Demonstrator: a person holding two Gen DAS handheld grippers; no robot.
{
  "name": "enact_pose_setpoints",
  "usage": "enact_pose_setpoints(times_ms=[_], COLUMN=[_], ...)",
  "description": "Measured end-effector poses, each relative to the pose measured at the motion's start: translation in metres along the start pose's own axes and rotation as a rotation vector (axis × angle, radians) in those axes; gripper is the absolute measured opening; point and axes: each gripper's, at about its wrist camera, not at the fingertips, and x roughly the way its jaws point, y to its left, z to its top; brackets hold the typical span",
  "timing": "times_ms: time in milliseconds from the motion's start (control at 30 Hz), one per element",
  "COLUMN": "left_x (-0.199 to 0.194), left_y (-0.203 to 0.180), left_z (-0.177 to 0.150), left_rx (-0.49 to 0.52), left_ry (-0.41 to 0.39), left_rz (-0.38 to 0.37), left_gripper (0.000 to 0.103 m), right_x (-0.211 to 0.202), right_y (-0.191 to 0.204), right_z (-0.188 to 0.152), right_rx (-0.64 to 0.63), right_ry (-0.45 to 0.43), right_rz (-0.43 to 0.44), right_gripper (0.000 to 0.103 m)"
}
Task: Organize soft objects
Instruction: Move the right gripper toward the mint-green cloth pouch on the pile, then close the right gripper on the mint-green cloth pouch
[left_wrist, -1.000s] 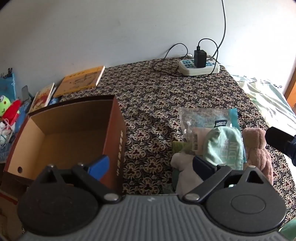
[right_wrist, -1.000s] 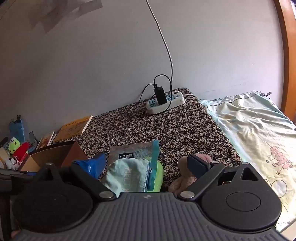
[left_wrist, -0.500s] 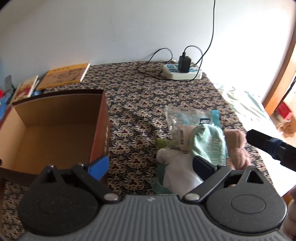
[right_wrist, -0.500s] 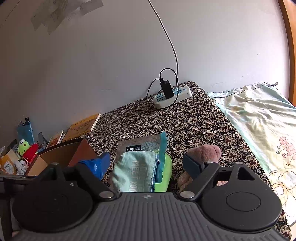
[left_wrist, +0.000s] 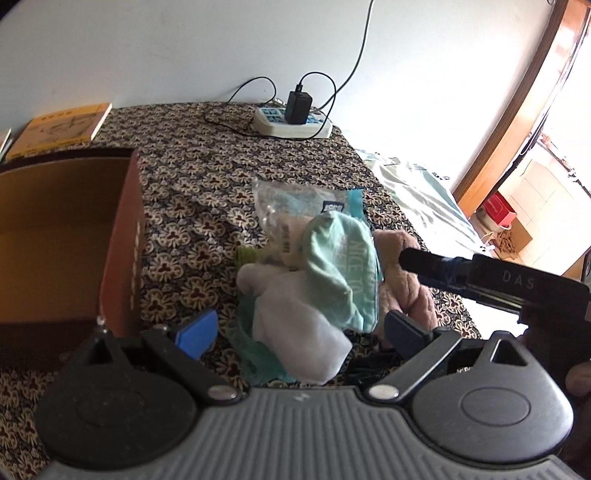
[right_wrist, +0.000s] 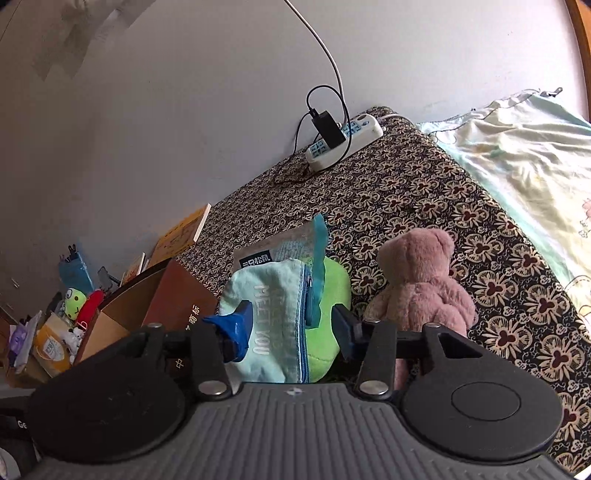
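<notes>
Left wrist view: cardboard box empty; pouch, teddy bear unsorted at centre. Both hand-held grippers open, holding nothing.

- The table cloth is covered in a dark and cream flower pattern.
- The pouch is coloured pale mint, with white letters and a blue zip.
- The teddy bear is coloured dusty pink.
- The soft toy under the pouch is coloured bright green.
- The box is coloured brown.
- The book is coloured yellow.
- The bed sheet is coloured pale green.
</notes>
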Motion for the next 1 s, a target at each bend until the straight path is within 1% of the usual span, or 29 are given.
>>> enact_pose_setpoints(times_ms=[67,100,133,167,200,333,400,433,467,500,567,700,733,767,833,867,1000], left_x=[0.004,0.005,0.005,0.009,0.013,0.033,0.04,0.044,0.046,0.048,0.051,0.054,0.055,0.056,0.057,0.056,0.052], left_y=[-0.004,-0.006,-0.006,-0.008,-0.01,-0.011,-0.011,-0.011,-0.011,-0.011,-0.013,-0.013,-0.013,-0.013,-0.012,-0.012,-0.013], left_z=[0.007,0.01,0.012,0.016,0.018,0.02,0.02,0.021,0.021,0.021,0.022,0.022,0.023,0.024,0.025,0.025,0.026], left_rx=[0.012,0.019,0.025,0.03,0.032,0.024,0.018,0.014,0.01,0.007,0.013,0.01,0.005,0.003,0.001,-0.001,-0.006], left_ry=[-0.017,-0.031,-0.038,-0.033,-0.026,-0.002,0.013,0.022,0.026,0.031,0.04,0.047,0.049,0.053,0.053,0.05,0.037], left_rz=[-0.002,-0.006,-0.017,-0.026,-0.027,-0.028,-0.032,-0.037,-0.048,-0.06,-0.072,-0.092,-0.098,-0.102,-0.108,-0.115,-0.148], left_gripper=[0.095,0.092,0.084,0.075,0.073,0.073,0.07,0.065,0.057,0.053,0.039,0.023,0.016,0.012,0.008,0.007,0.005], right_x=[-0.002,-0.001,0.0,0.0,0.004,0.016,0.027,0.032,0.024,0.026,0.024,0.038,0.039,0.041,0.04,0.039,0.034], right_y=[-0.003,-0.002,-0.001,-0.002,0.0,-0.002,-0.002,-0.001,-0.007,-0.008,-0.014,-0.011,-0.012,-0.013,-0.015,-0.016,-0.02], right_z=[-0.001,0.0,0.001,0.002,0.004,0.008,0.012,0.013,0.008,0.008,0.008,0.011,0.011,0.01,0.009,0.009,0.01], right_rx=[0.01,0.011,0.009,0.002,-0.004,0.009,0.012,0.01,0.006,0.006,0.0,-0.013,-0.01,-0.009,-0.014,-0.013,-0.025], right_ry=[-0.006,-0.012,-0.018,-0.024,-0.029,-0.029,-0.023,-0.02,-0.016,-0.011,0.004,0.03,0.043,0.052,0.062,0.062,0.072], right_rz=[0.015,0.023,0.03,0.036,0.037,0.051,0.048,0.045,0.054,0.06,0.086,0.094,0.098,0.105,0.119,0.127,0.158], right_gripper=[0.026,0.024,0.023,0.022,0.021,0.02,0.019,0.019,0.018,0.017,0.016,0.012,0.01,0.009,0.001,0.0,0.0])
